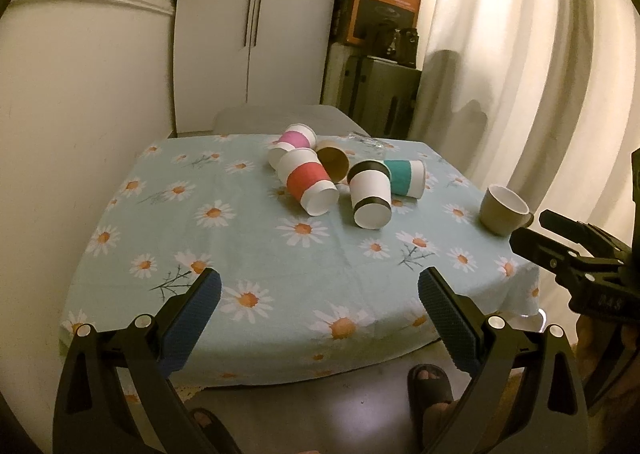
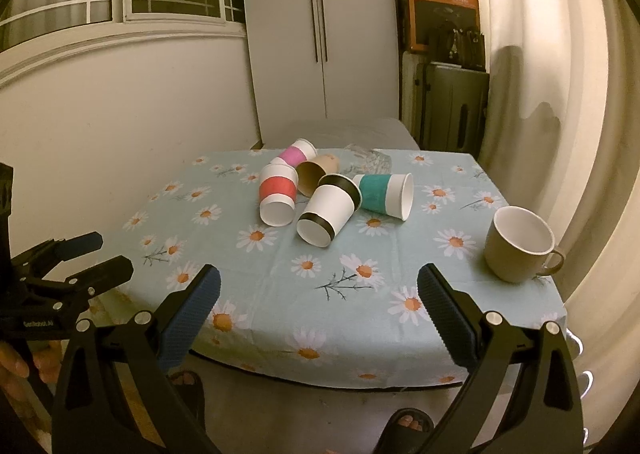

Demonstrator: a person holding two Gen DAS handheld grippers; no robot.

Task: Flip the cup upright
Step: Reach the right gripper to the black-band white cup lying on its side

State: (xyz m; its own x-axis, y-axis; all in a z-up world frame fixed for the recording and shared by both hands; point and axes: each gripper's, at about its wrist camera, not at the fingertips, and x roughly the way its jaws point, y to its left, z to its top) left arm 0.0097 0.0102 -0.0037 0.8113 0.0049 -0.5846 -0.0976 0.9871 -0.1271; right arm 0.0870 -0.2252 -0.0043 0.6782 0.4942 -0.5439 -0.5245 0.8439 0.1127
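Several paper cups lie on their sides in a pile mid-table: a red-banded cup, a white cup with black bands, a teal-banded cup, a pink-banded cup and a brown cup. A beige mug stands upright at the right. My left gripper is open and empty over the near table edge. My right gripper is open and empty, also at the near edge, short of all the cups.
The table wears a blue daisy cloth. A clear glass lies behind the pile. A wall is at the left, a cupboard behind, curtains at the right. The person's sandalled feet are below the table edge.
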